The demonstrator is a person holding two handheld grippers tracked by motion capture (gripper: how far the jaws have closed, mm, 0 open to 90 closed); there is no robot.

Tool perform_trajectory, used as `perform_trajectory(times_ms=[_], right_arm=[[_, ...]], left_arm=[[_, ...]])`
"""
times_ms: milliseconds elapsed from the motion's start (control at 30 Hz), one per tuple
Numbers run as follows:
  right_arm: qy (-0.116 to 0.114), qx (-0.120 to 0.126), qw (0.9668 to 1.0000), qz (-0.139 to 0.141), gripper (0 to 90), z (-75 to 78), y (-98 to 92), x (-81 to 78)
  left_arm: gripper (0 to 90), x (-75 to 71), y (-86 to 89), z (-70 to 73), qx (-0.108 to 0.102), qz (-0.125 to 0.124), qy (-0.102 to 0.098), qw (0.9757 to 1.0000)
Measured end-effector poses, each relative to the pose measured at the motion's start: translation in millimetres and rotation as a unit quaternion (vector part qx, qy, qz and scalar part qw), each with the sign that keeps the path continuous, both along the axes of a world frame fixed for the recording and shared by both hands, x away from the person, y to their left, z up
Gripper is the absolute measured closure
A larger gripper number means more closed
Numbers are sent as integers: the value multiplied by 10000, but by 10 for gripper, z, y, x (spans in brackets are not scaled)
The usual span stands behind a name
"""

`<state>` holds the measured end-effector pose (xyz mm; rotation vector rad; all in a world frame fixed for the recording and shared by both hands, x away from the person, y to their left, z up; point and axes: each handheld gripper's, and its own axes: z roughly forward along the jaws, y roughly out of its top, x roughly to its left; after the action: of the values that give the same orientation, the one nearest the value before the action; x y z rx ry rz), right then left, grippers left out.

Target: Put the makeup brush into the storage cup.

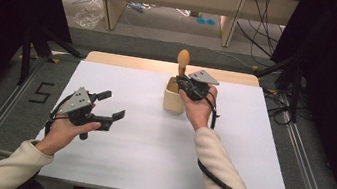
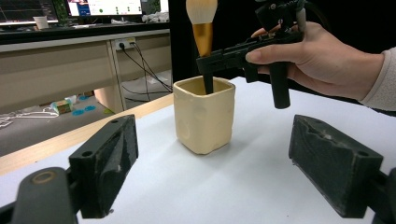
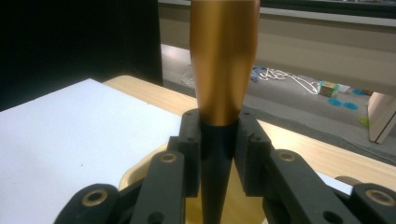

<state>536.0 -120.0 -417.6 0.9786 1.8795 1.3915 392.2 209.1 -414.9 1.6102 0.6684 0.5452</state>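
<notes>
Item: makeup brush (image 2: 202, 28), pale bristle head uppermost, gold ferrule below it, black handle tapering down. It stood upright with the handle's lower end inside the cup (image 2: 204, 119), the head well above the rim.

Cup: cream-coloured, squarish, open-topped, standing on the white table (image 1: 149, 142) toward its far edge, near the middle.

Right gripper (image 3: 219, 140): just above the cup's rim, jaws clenched on the brush's black handle directly below the gold ferrule, one pad on each side. The hand (image 1: 198, 108) bearing it reached in from the near side of the cup, a cream sleeve behind it and the cable trailing back along the forearm.

Left gripper (image 1: 110, 105): well apart from the cup, to its near left, above the table. Jaws released and standing wide, with nothing between the pads; they faced toward the cup.

Beyond the cup: a strip of wooden board (image 1: 126, 61) at the table's far edge, then grey floor (image 1: 165, 36) with loose cables (image 1: 261, 32).
</notes>
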Motion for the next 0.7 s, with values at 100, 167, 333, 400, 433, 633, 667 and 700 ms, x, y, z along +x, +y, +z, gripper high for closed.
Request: perform_trajectory(times_ms=[100, 167, 333, 400, 433, 633, 667, 700], right_arm=[[139, 5, 9999, -8, 753, -2, 7, -13], [39, -34, 10000, -29, 754, -3, -1, -4], [73, -43, 10000, 18, 754, -3, 6, -5], [87, -29, 10000, 17, 754, -9, 5, -3], [88, -40, 9999, 28, 754, -17, 1, -1], [105, -56, 9999, 18, 753, -42, -5, 5], [154, -61, 9999, 13, 753, -44, -2, 0], [146, -69, 9999, 7, 754, -48, -1, 0]], left_arm=[[156, 1, 0, -2, 9, -7, -1, 10000], [156, 1, 0, -2, 12, -5, -2, 10000], [156, 0, -1, -2, 17, -5, -6, 10000], [156, 0, -1, -2, 18, -9, -4, 10000], [156, 0, -1, -2, 13, -8, -5, 10000], [156, 0, 0, -2, 30, -12, -11, 10000], [156, 1, 0, -2, 29, -11, -12, 10000], [156, 1, 1, -4, 29, -8, -5, 10000]])
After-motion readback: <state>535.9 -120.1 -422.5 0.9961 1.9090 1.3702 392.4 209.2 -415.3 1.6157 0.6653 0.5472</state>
